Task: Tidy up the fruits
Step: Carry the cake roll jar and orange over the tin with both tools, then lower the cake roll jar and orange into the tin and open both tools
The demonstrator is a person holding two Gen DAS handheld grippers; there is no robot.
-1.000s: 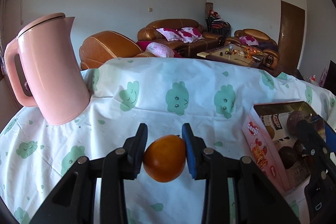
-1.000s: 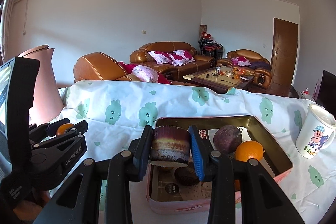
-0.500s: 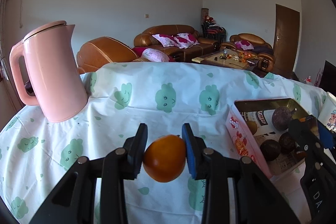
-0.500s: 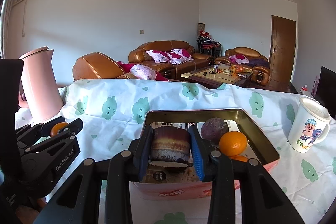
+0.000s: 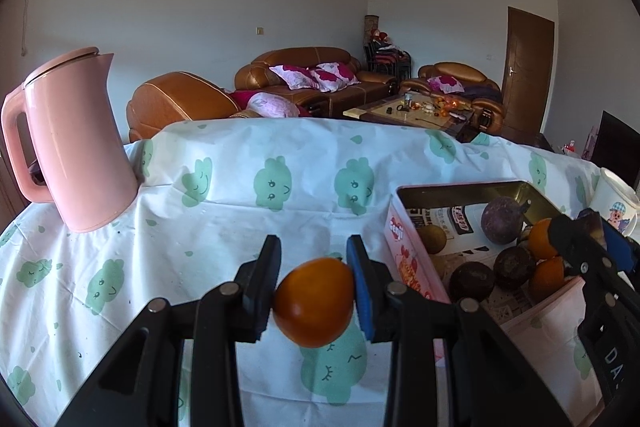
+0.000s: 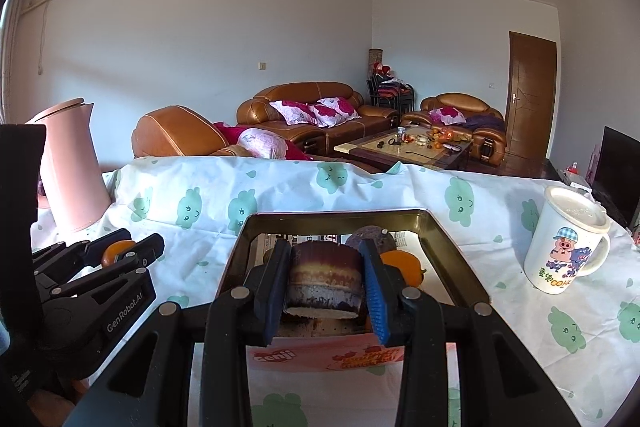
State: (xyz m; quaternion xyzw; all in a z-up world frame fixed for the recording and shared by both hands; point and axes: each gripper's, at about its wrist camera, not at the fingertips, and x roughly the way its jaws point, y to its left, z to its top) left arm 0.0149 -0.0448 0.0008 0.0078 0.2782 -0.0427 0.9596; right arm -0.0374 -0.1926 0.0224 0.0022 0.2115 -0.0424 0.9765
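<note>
My left gripper (image 5: 314, 285) is shut on an orange fruit (image 5: 314, 301) and holds it above the tablecloth, left of the pink tin box (image 5: 404, 247). The box holds a purple passion fruit (image 5: 502, 225), dark brown fruits (image 5: 472, 281) and oranges (image 5: 540, 237). My right gripper (image 6: 326, 279) is shut on a cut, dark purple fruit half (image 6: 326, 277) over the front edge of the box (image 6: 448, 245). The left gripper with its orange also shows in the right wrist view (image 6: 116, 253).
A pink kettle (image 5: 76, 143) stands at the table's back left. A white cartoon mug (image 6: 566, 241) stands right of the box. The table has a white cloth with green cloud prints (image 5: 224, 211). Sofas and a coffee table lie beyond.
Both grippers have drawn back and risen a little; the box now sits farther ahead of the right gripper. Each still holds its fruit.
</note>
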